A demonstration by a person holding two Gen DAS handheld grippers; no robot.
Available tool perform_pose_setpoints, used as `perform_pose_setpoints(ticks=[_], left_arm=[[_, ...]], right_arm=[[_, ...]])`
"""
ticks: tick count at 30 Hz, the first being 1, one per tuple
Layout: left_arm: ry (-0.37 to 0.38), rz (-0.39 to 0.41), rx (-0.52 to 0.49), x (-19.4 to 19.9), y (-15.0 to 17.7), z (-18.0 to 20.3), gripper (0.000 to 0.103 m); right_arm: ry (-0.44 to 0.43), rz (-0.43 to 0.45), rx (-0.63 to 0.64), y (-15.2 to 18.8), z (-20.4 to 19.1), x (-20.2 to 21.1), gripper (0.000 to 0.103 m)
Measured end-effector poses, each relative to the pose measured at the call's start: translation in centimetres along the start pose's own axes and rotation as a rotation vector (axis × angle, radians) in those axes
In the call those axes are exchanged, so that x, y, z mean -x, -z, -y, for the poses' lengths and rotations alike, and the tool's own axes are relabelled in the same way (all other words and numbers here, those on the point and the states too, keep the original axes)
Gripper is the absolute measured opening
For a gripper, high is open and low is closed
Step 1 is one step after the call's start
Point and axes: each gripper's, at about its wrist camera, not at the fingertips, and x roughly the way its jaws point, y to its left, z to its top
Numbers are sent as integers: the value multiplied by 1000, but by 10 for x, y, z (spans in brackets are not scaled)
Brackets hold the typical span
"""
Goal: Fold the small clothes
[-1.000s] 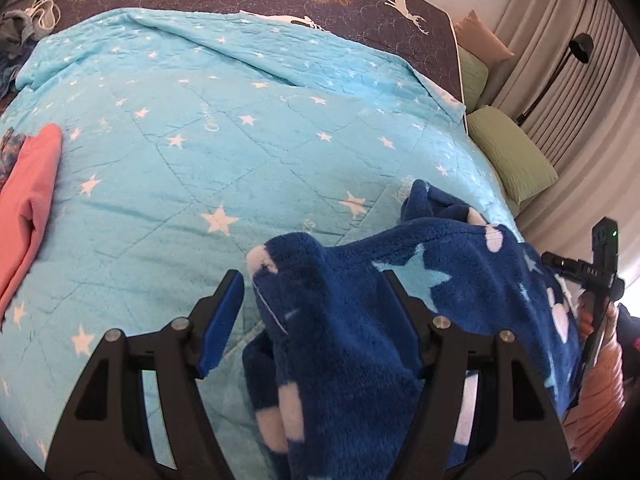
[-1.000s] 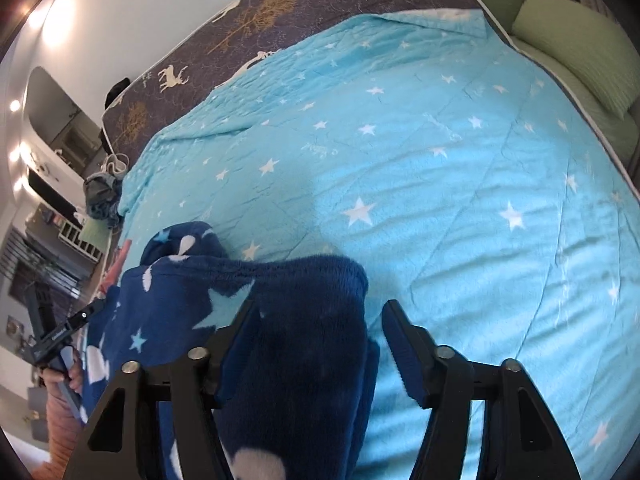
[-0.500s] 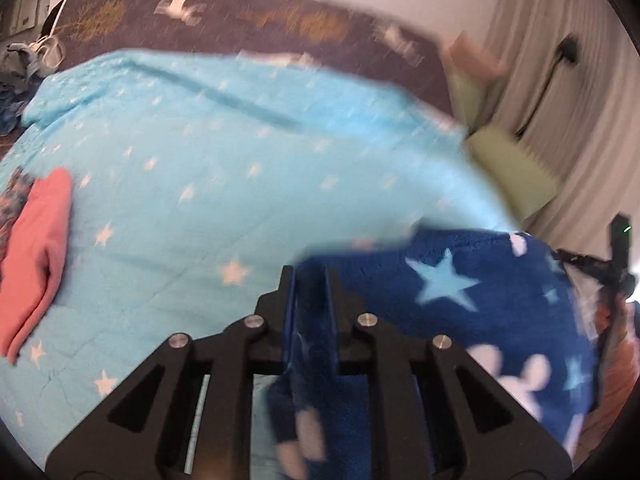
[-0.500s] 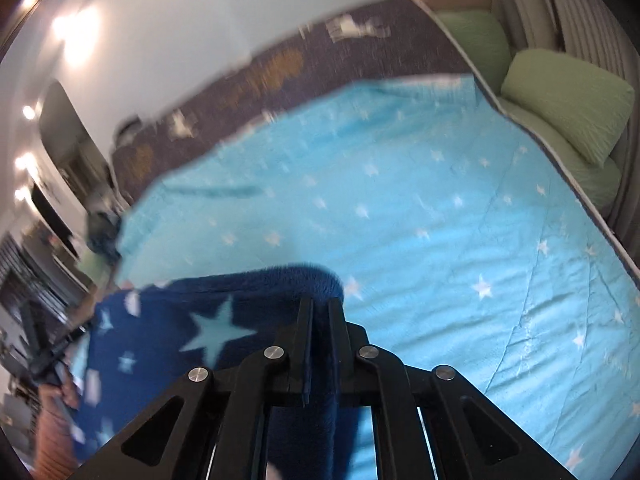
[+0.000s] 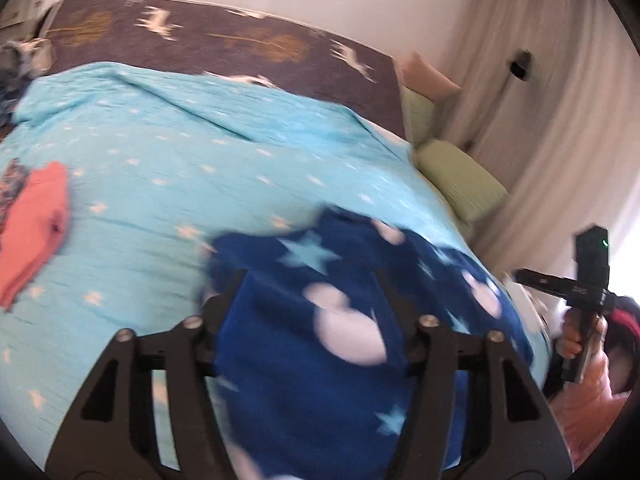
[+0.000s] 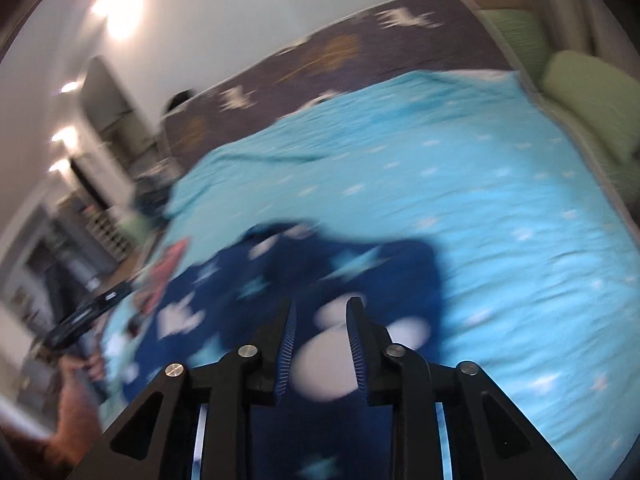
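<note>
A dark blue fleece garment [image 5: 304,344] with pale stars and white blobs lies on the light blue star quilt [image 5: 168,184]. My left gripper [image 5: 308,296] is open, its jaws wide apart with the fleece lying between and over them. In the right wrist view the same garment [image 6: 344,276] spreads out in front of my right gripper [image 6: 320,320], whose jaws stand partly apart above a white patch, not clamping cloth. Both views are motion-blurred.
A folded coral-pink cloth [image 5: 36,224] lies at the quilt's left edge. Green pillows [image 5: 460,184] sit at the right beside the curtain. A dark deer-print headboard [image 5: 224,40] runs along the back. The other hand and gripper handle [image 5: 588,296] show at the right.
Both grippers were shut on the garment's edge half a second ago and have opened, letting it go. The fleece now lies spread on the quilt. Both cameras have pulled back.
</note>
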Motion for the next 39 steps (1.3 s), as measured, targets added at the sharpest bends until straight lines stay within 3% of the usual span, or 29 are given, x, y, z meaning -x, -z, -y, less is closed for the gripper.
perform_pose_setpoints(ticks=[2,4,5,7,11,14,19,21,23,27,29,33,35,37,39], left_arm=[[-92,-75,-61,-23,16,11,66],[-255,-196,-133,-56,41,6,66],[-254,-200,-135,-61,47,3,66],[-248,-164,-117,-49,48,2,66],[-287,-132,-82,-16,45,2,66],[-275,-115,-13,4,53,-9,67],[-253,-148,128,17,83,-29,73],[-218,-165,178,19,95,-32,75],[-170,-190,226,15,103,-39,77],[-110,-194,291,17,107,-49,77],[-104,-203,282,18,107,-47,77],[-97,-199,283,21,109,-45,77],[-91,-193,285,22,112,-45,77],[-84,-187,277,22,115,-46,78],[-91,-183,265,24,116,-47,78]], right_arm=[[-8,-62,29,19,-15,-17,29],[115,-132,50,35,-10,-39,29],[206,-159,55,43,-3,-51,25],[188,-123,39,51,5,-49,25],[222,-48,48,46,-17,-18,28],[126,-16,83,49,-40,2,31],[-53,-70,100,76,-72,-7,41],[-33,-140,100,93,-79,-28,43],[59,-231,96,108,-74,-51,43],[104,-203,119,112,-81,-52,43],[86,-172,113,106,-86,-42,43],[-67,-117,102,95,-105,-28,43],[-98,-163,97,97,-110,-37,43],[-62,-310,54,111,-103,-72,43],[-69,-300,4,119,-91,-83,43]])
